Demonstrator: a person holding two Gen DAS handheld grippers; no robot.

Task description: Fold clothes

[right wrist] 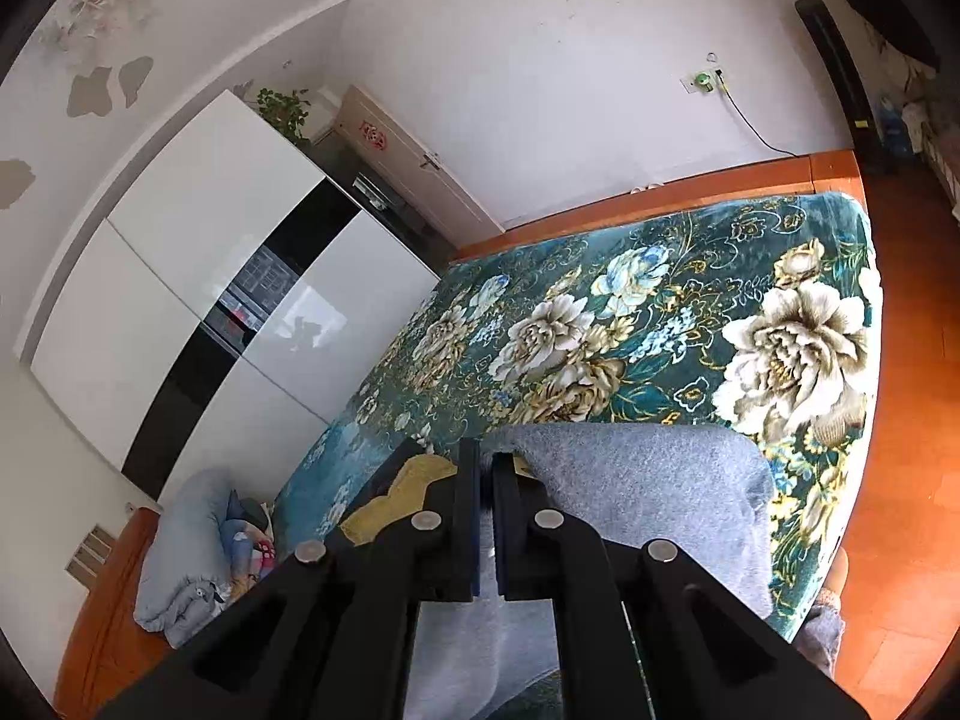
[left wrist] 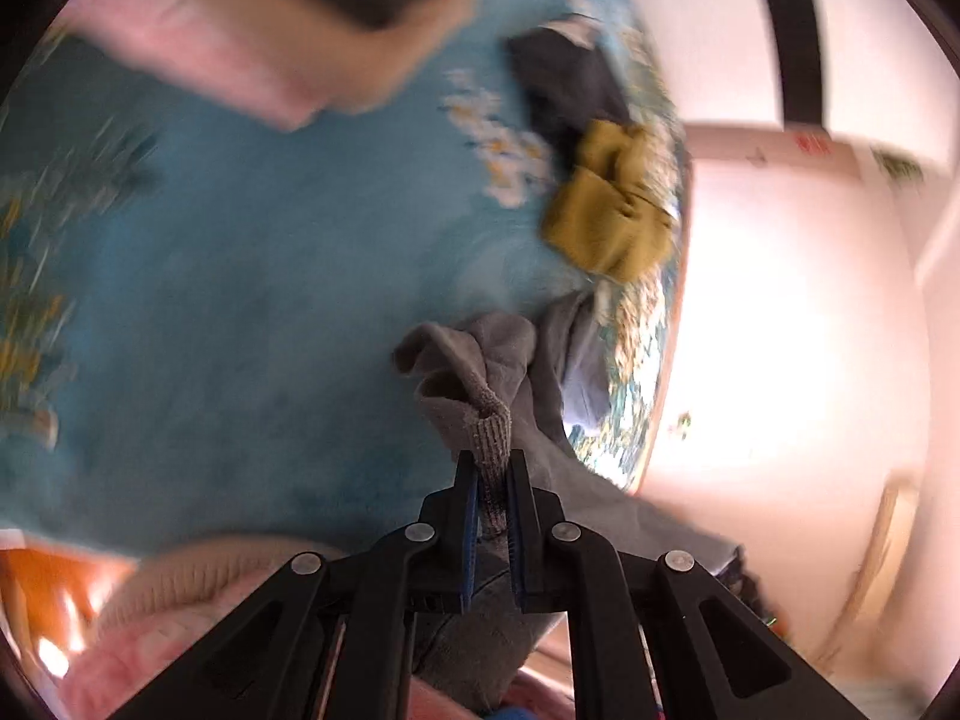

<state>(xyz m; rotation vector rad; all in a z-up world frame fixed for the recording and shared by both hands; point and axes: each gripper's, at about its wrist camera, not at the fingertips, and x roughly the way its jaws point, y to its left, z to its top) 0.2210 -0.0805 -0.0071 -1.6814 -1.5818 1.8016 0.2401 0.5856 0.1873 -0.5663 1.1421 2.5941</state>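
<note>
A grey knitted garment (left wrist: pixel 480 360) hangs over a bed covered by a teal flowered blanket (right wrist: pixel 600 330). My left gripper (left wrist: pixel 491 462) is shut on its ribbed hem, which sticks up between the pads. In the right wrist view the same grey garment (right wrist: pixel 648 480) drapes rightward and down from my right gripper (right wrist: pixel 486 450), which is shut on its edge. A mustard garment (left wrist: pixel 606 210) lies crumpled near the bed's edge, also showing just left of the right fingers as the mustard garment (right wrist: pixel 408 480). A dark navy garment (left wrist: pixel 564 78) lies beyond it.
A person's pink sleeve (left wrist: pixel 198 54) crosses the top left of the blurred left view. A white and black wardrobe (right wrist: pixel 180 270) stands beside the bed, with a door (right wrist: pixel 414 174) past it. A folded pale blue duvet (right wrist: pixel 186 564) lies at the bed's end. The orange wooden bed frame (right wrist: pixel 660 192) meets the wall.
</note>
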